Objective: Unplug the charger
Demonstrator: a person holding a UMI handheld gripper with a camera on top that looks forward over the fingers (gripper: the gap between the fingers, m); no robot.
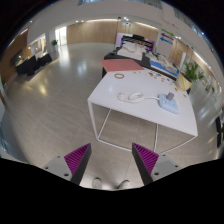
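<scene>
A white table point(115, 105) stands ahead of my gripper, well beyond the fingers. On it lie a white coiled cable with a charger point(131, 97) and a pale blue-white power strip or socket block point(168, 101) to its right. My gripper point(112, 158) is open and empty, its two purple pads point(76, 157) spread wide above the floor, far short of the table.
A shiny grey floor point(60, 110) stretches to the left. Behind the white table stand a reddish table point(118, 65), desks with monitors point(135, 43) and a plant point(190, 72). Dark seating point(25, 62) lines the far left. Two shoe tips point(108, 183) show between the fingers.
</scene>
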